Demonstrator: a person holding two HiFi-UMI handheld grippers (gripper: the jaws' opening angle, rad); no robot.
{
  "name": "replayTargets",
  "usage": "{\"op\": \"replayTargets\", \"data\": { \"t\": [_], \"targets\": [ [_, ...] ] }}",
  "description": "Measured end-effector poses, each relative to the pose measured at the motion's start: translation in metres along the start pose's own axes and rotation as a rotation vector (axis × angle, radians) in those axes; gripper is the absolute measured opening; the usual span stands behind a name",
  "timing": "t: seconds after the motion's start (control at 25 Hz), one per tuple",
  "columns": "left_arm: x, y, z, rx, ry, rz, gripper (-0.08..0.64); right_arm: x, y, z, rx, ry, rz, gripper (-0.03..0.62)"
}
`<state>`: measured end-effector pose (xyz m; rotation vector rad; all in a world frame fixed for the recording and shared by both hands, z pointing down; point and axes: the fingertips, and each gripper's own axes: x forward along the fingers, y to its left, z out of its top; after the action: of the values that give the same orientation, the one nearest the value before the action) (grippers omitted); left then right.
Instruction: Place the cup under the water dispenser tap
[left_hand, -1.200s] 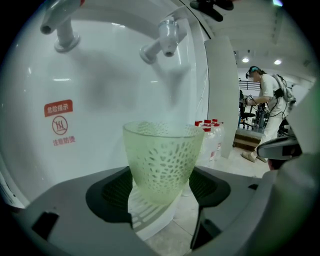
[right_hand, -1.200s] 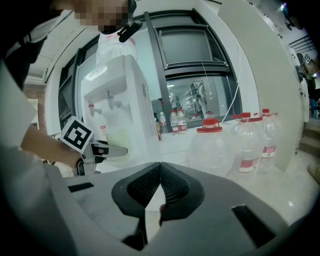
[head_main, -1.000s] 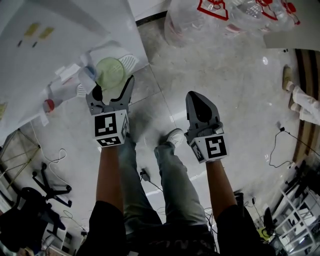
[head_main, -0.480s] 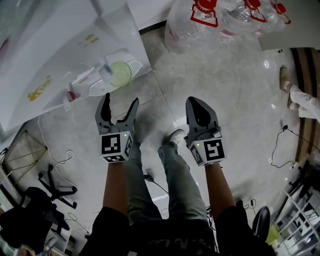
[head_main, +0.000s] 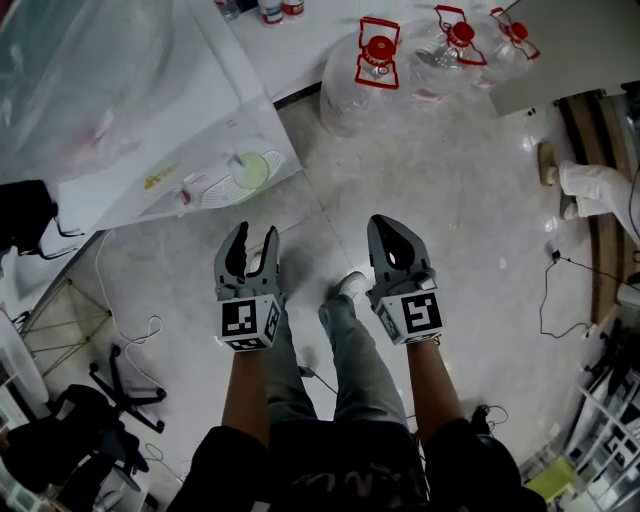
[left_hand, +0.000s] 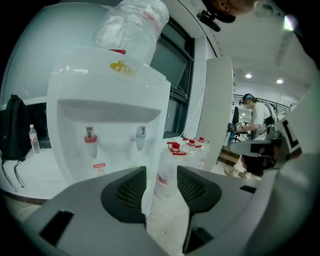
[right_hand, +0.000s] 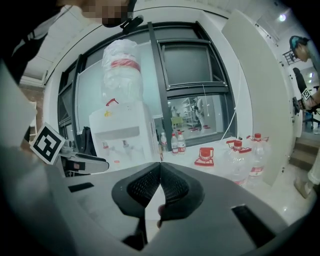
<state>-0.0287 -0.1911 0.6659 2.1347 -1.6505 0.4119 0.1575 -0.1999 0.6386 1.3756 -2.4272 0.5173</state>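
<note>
A pale green cup stands on the drip tray of the white water dispenser, below its taps. My left gripper hangs over the floor, well back from the cup. Its jaws are closing and hold nothing. In the left gripper view the left gripper faces the dispenser with its red tap and blue tap; the cup is hidden there. My right gripper is beside it, shut and empty, and its pads meet in the right gripper view.
Several large water bottles with red caps stand on the floor right of the dispenser. A black bag sits at its left, and an office chair base lies lower left. Another person's feet are at the right edge.
The left gripper let go of the cup, which stays on the tray. Both grippers rose and drew back from the dispenser. The left jaws opened wide, then narrowed.
</note>
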Motion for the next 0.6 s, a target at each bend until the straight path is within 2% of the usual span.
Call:
{"op": "replayTargets", "data": {
  "t": [0.12, 0.24, 0.6],
  "targets": [
    [-0.020, -0.008, 0.029, -0.018, -0.025, 0.000, 0.168, -0.013, 0.012, 0.039, -0.036, -0.074, 0.013, 0.014],
    [-0.037, -0.015, 0.056, 0.001, -0.042, -0.004, 0.130, -0.026, 0.021, 0.071, -0.037, -0.124, 0.007, 0.014],
    [-0.085, -0.026, 0.120, 0.017, -0.093, 0.017, 0.047, -0.060, 0.040, 0.136, -0.037, -0.126, 0.003, 0.014]
  ]
}}
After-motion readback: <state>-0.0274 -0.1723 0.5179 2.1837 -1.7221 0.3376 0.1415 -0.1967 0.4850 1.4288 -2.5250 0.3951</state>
